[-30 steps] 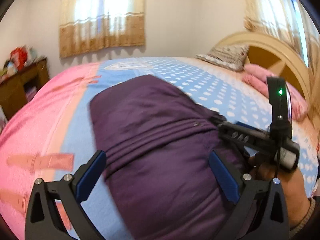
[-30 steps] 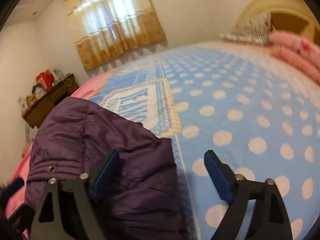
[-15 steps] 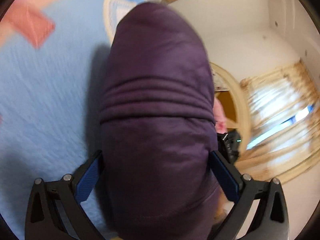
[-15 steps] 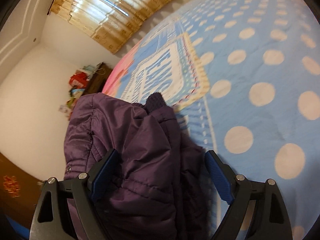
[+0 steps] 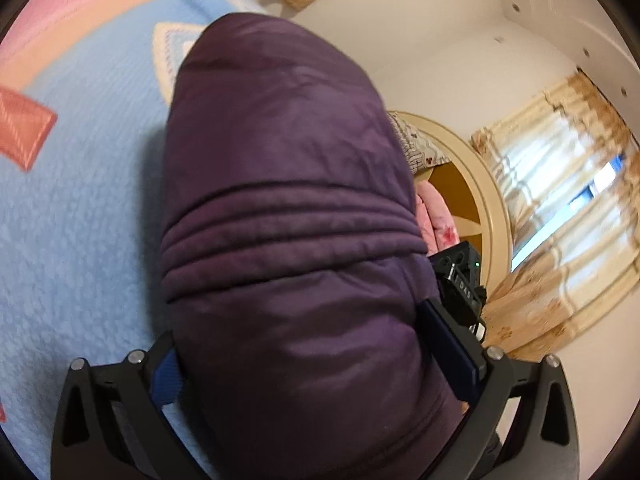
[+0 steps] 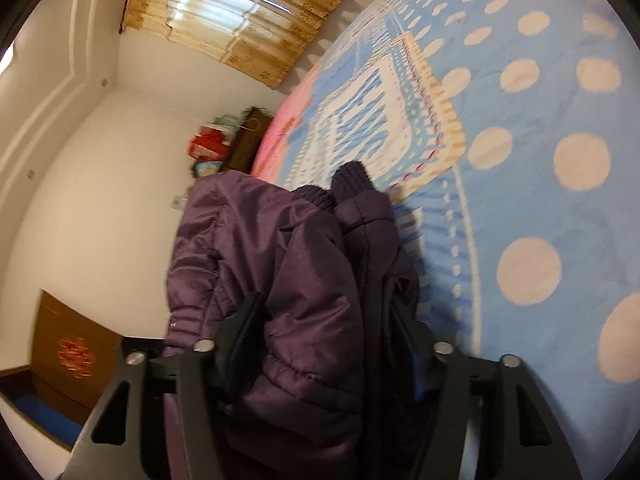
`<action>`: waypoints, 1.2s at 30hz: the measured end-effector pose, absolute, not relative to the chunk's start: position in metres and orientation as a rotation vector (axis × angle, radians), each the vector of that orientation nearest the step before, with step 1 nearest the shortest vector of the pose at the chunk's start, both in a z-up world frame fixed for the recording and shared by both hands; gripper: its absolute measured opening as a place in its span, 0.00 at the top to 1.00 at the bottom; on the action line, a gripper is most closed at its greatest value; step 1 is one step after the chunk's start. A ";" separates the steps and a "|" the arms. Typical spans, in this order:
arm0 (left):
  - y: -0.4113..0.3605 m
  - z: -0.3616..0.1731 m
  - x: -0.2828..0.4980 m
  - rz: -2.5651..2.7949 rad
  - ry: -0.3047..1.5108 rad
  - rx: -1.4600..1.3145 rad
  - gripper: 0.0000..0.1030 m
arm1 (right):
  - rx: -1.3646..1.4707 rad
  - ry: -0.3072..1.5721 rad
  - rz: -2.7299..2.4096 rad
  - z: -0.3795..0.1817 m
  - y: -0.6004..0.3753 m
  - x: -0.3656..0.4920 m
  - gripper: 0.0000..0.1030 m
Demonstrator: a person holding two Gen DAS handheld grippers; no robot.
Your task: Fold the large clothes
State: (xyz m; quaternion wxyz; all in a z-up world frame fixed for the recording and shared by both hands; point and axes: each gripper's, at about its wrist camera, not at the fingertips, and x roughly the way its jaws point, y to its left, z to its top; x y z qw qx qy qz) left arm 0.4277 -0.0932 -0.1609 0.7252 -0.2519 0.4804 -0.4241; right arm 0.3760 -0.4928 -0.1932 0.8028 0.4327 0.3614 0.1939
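Observation:
A bulky dark purple padded jacket [image 5: 288, 208] fills the left wrist view, bunched between the fingers of my left gripper [image 5: 304, 344], which stand wide around it, over the blue bedspread [image 5: 80, 208]. In the right wrist view the same jacket [image 6: 304, 280] hangs in folds with its ribbed cuffs [image 6: 352, 176] showing. My right gripper [image 6: 324, 332] is closed in on the jacket's gathered fabric. The right gripper's body [image 5: 460, 276] shows behind the jacket in the left wrist view.
The bed is covered by a blue spread with white dots [image 6: 560, 160] and a pink edge [image 5: 52, 32]. A wooden headboard [image 5: 472, 184] with pillows, curtained windows [image 6: 248, 12], a dark side cabinet [image 6: 244, 148] and a brown box [image 6: 72, 356] surround it.
Both grippers tilted and lifted the jacket off the bed. The right gripper's fingers closed from wide open onto the jacket fabric. The left fingers stayed wide around the bundle.

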 end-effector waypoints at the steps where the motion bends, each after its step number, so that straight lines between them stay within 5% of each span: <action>1: -0.096 -0.158 0.426 -0.938 1.052 -0.544 0.01 | 0.933 0.766 0.419 -0.193 -0.493 0.375 0.48; 36: -0.061 -0.084 0.369 -0.689 0.893 -0.241 0.07 | 0.889 0.705 0.641 -0.156 -0.362 0.390 0.54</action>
